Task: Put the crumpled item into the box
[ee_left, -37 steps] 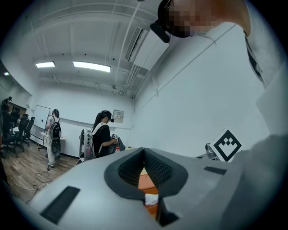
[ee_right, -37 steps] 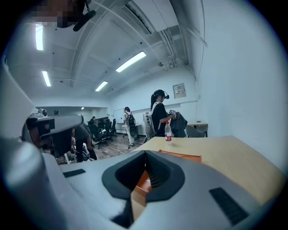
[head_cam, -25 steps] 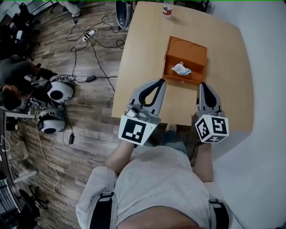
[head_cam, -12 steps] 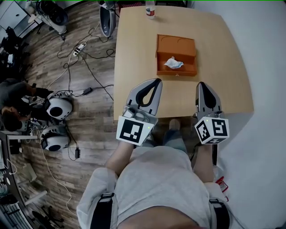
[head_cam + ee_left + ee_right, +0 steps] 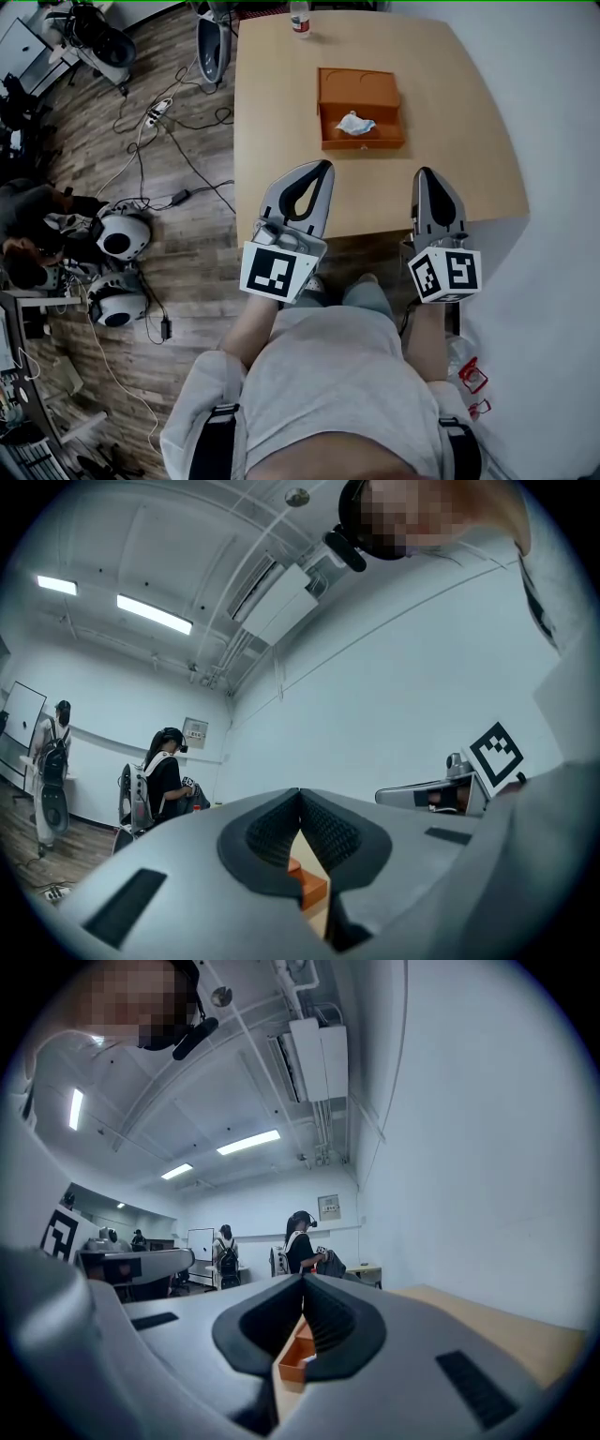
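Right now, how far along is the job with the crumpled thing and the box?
Done: the crumpled white wad lies inside the open orange box on the wooden table. In hand: nothing; the left tool and right tool are shut and empty at the table's near edge. Left: apparently nothing.

A pale wooden tabletop [image 5: 450,178] stands beside a plain white wall [image 5: 562,112], on a dark wood-plank floor [image 5: 197,262] strewn with cables [image 5: 178,141]. Overhead, strip lights [image 5: 155,614] glow on a white ceiling [image 5: 169,546], and an air-conditioning unit [image 5: 319,1058] is mounted high up.
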Motion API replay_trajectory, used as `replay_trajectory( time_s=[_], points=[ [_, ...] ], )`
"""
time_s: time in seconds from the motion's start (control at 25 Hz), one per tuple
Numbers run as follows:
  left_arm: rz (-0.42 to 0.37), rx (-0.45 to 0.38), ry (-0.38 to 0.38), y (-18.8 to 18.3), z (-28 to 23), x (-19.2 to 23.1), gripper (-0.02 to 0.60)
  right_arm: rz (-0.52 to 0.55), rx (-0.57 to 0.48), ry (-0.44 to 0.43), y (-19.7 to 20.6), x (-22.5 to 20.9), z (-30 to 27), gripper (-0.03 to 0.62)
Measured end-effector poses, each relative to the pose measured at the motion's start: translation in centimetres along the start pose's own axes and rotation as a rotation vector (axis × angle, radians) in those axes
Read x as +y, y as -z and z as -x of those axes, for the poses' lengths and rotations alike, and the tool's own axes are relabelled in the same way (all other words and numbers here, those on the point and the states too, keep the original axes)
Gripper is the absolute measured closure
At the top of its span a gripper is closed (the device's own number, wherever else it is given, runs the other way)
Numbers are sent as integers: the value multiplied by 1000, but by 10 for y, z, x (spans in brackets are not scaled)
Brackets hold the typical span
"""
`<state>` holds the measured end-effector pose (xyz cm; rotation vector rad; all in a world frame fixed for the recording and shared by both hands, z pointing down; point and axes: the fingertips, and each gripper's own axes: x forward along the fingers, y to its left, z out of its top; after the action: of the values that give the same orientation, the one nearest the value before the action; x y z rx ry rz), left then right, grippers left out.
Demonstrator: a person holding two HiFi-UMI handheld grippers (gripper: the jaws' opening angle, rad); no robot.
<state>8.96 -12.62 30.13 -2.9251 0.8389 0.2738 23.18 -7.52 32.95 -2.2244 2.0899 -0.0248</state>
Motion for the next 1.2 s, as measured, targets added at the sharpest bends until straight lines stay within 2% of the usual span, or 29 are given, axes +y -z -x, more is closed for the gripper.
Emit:
replay_trajectory(
  time_s=[0.36, 0.48, 1.2],
  points=[
    [-36, -27, -38, -21, 8, -20, 568, 20, -28, -41, -16, -2, 24, 583],
    [-44, -1, -54, -22, 14, -28, 568, 27, -31, -52, -22, -1, 33, 583],
    [-55, 1, -70, -42, 66, -106, 568, 50, -50, -105, -37, 11, 129, 583]
  ],
)
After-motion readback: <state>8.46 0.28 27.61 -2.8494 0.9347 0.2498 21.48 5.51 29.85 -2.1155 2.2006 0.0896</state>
